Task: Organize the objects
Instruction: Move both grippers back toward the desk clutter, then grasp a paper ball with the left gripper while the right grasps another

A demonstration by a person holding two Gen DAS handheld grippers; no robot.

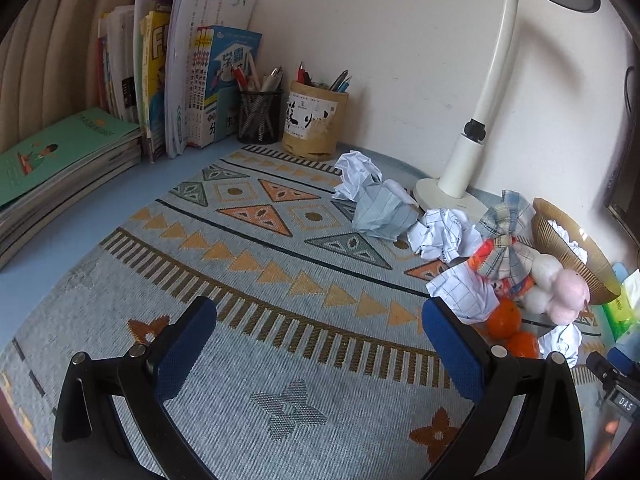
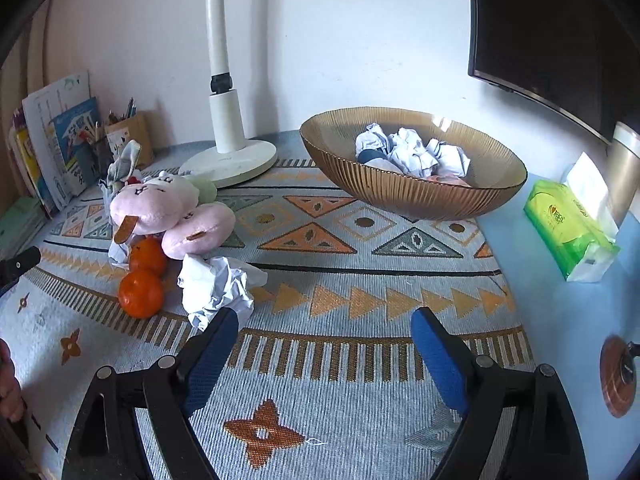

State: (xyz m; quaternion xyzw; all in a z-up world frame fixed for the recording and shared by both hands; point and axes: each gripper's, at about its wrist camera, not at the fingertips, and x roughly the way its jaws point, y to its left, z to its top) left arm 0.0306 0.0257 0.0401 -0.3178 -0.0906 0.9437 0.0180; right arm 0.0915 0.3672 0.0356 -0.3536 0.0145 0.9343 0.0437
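Note:
Crumpled paper balls (image 1: 440,232) lie on a patterned mat (image 1: 240,280) beside a pink plush toy (image 1: 560,288) and two oranges (image 1: 504,318). My left gripper (image 1: 320,316) is open and empty, low over the mat, left of this pile. In the right wrist view a brown ribbed bowl (image 2: 400,196) holds several paper balls (image 2: 416,152). One paper ball (image 2: 216,284) lies just ahead of my open, empty right gripper (image 2: 324,320), with the oranges (image 2: 142,292) and plush toy (image 2: 160,208) to its left.
A white desk lamp (image 1: 476,136) stands at the back by the wall. Books (image 1: 168,80) and two pen holders (image 1: 314,120) line the back left. A green tissue pack (image 2: 568,228) lies right of the bowl. A dark monitor (image 2: 560,32) hangs at upper right.

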